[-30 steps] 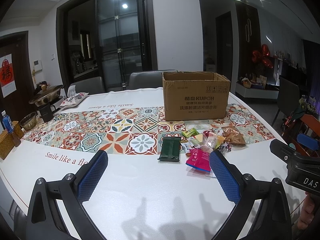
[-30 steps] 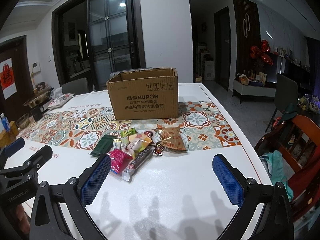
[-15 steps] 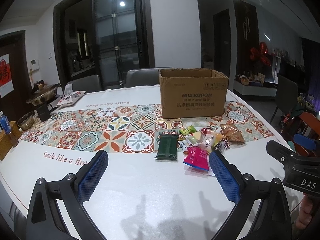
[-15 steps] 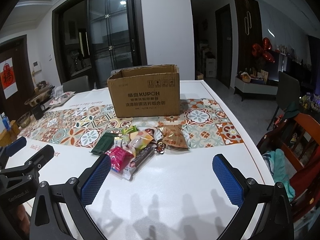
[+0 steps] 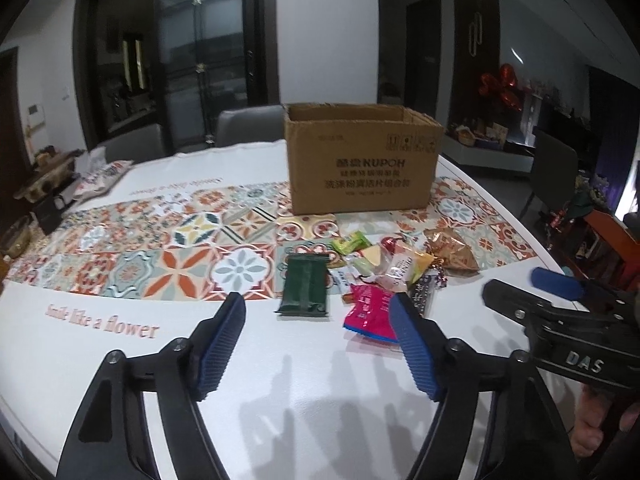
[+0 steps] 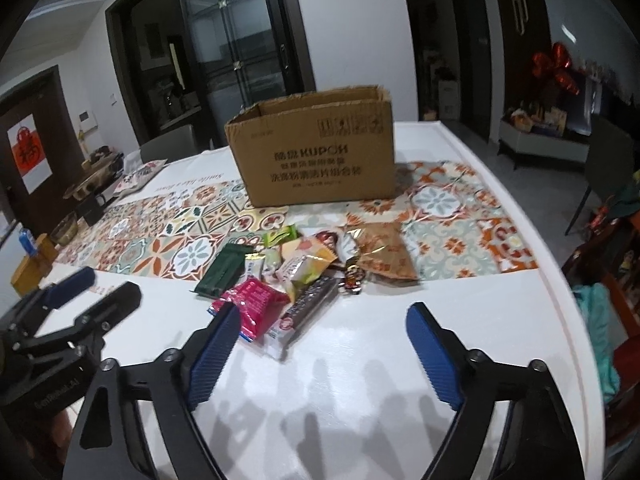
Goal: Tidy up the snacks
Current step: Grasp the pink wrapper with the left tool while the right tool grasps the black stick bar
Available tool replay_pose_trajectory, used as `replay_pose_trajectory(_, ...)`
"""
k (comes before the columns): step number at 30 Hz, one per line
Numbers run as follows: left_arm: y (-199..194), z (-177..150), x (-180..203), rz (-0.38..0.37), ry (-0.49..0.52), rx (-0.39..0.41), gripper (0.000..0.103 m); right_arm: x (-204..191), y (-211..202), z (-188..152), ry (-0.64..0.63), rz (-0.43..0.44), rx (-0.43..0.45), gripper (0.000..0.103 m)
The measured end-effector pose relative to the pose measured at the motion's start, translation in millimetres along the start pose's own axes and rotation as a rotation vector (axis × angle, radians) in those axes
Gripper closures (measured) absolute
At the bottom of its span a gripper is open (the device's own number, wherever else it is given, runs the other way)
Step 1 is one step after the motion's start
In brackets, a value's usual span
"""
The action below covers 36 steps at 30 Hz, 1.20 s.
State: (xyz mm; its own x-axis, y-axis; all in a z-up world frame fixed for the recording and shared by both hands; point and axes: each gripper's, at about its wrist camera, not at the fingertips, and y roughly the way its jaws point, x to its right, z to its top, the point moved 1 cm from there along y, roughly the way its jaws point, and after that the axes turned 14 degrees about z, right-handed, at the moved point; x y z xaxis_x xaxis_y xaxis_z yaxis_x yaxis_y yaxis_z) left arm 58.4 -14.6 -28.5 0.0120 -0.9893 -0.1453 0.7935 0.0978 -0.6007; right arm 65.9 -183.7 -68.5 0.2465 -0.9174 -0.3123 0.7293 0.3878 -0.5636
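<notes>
A pile of snack packets lies on the table in front of an open cardboard box. It includes a dark green packet, a pink packet and a golden bag. My left gripper is open and empty, just short of the green and pink packets. In the right wrist view the box stands behind the pile. My right gripper is open and empty, near the pink packet and a long dark bar.
The table has a white cloth with a patterned tile runner. A pot and cups stand at its far left. Chairs stand behind it. A wooden chair with clothes is at the right.
Both grippers have moved forward and lower toward the snack pile, which now looks larger. Their jaws stay open.
</notes>
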Motion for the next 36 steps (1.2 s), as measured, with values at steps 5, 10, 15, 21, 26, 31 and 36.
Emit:
replay_pose_trajectory(5, 20.4, 5.8, 8.1, -0.075, 0.02, -0.031, 0.037, 9.0, 25.4, 5.3, 0.056, 0.042, -0.053, 0.032)
replay_pose_trajectory(10, 47.0, 6.3, 12.9, -0.145, 0.016, -0.099, 0.043, 14.6, 49.5, 5.3, 0.087, 0.065, -0.111, 0.04)
replay_pose_trajectory(15, 72.5, 3.2, 17.7, -0.213, -0.01, -0.191, 0.052, 24.3, 71.7, 1.8, 0.147, 0.092, -0.166, 0.049)
replay_pose_trajectory(21, 94.7, -1.9, 25.0, -0.289, -0.037, -0.27, 0.06, 30.1, 82.3, 0.7, 0.189, 0.113, -0.192, 0.051)
replay_pose_trajectory(26, 110.2, -6.1, 28.7, -0.327, -0.071, -0.331, 0.063, 33.2, 85.9, 2.6, 0.2, 0.103, -0.194, 0.052)
replay_pose_trajectory(31, 119.3, -8.3, 28.7, -0.35, -0.1, -0.368, 0.065, 37.4, 91.0, 2.1, 0.217, 0.092, -0.205, 0.054)
replay_pose_trajectory(36, 122.7, -10.6, 28.1, -0.38, -0.127, -0.377, 0.076, 37.3, 95.1, 2.6, 0.213, 0.09, -0.211, 0.055)
